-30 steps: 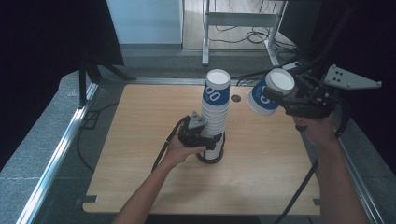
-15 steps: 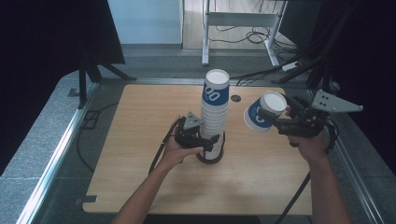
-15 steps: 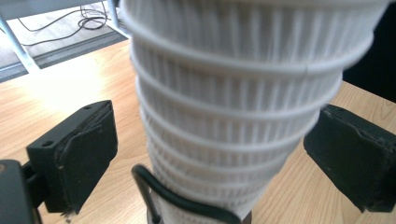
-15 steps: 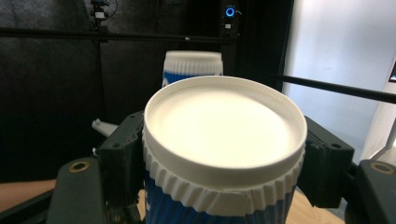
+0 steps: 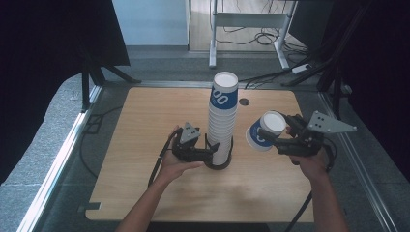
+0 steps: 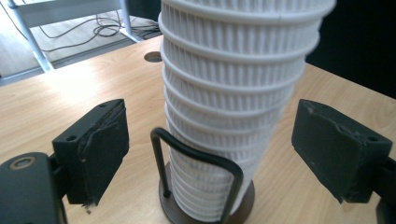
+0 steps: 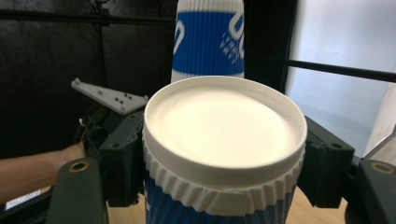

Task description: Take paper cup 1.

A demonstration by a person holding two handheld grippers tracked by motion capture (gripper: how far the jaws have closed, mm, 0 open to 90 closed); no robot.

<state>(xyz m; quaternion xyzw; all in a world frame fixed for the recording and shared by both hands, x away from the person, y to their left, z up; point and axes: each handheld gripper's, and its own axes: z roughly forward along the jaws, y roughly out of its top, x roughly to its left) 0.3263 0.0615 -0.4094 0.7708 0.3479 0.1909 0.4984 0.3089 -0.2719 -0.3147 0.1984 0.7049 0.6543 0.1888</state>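
A lab: wooden table (image 5: 145, 145) ringed by black curtains (image 5: 48, 48), cables (image 5: 263, 34) on floor.

The left forearm comes in from the bottom edge, angled up and to the right; its hand (image 5: 175, 163) cups the left tool (image 5: 215, 151) low and level, the jaws standing apart with their pads touching nothing, having just been closing; the right forearm rises along the right side, its hand (image 5: 309, 162) carrying the right tool (image 5: 267, 135), pointed leftward and clamped shut.
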